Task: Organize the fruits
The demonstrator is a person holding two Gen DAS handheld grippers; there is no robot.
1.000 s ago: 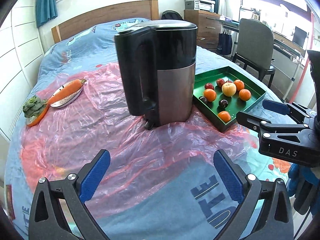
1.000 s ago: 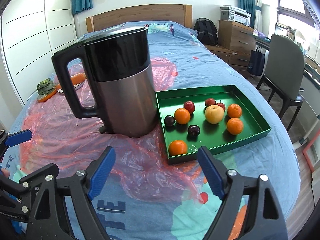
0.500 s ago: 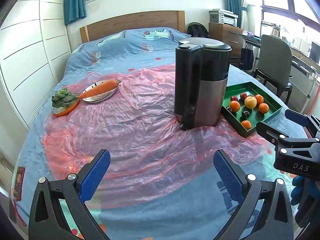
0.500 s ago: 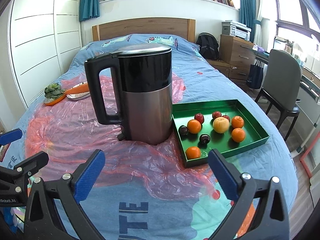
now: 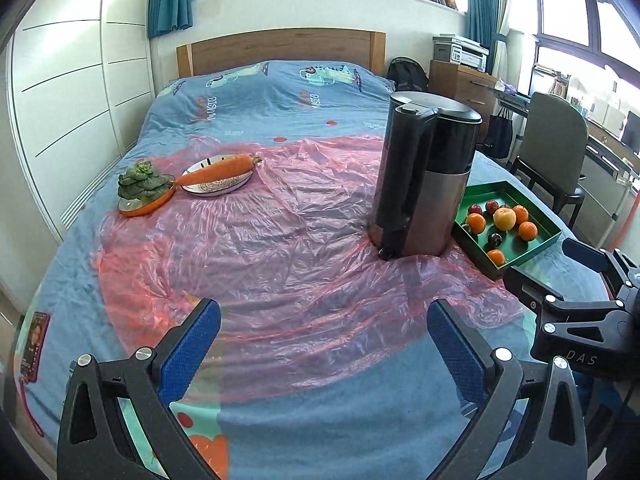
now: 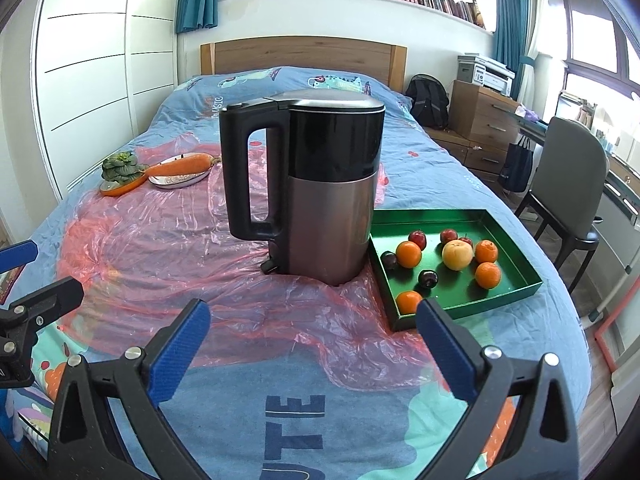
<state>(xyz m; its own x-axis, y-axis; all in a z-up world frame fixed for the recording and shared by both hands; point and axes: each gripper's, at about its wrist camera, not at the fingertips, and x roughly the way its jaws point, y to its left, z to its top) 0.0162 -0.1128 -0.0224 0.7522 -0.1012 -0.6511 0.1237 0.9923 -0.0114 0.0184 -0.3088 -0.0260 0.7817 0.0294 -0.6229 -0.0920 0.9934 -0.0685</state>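
Both tongs hang spread wide and empty over the near end of the bed: my left gripper low over the pink plastic sheet, my right gripper a little ahead of its blue pads. Ahead of my right tongs and slightly to their right sits the green tray, holding all the fruit I can see: oranges, one pale apple, small red apples and dark plums, scattered loosely. I judge this fits either fruit gathered and the tongs clear, or a sort within the tray waiting, so I won't commit to a reach. Straight ahead, the tall electric kettle stands just beside the tray's left wall, crowding any approach from my left tongs. Far ahead-left lie a carrot on a plate and greens, well apart.
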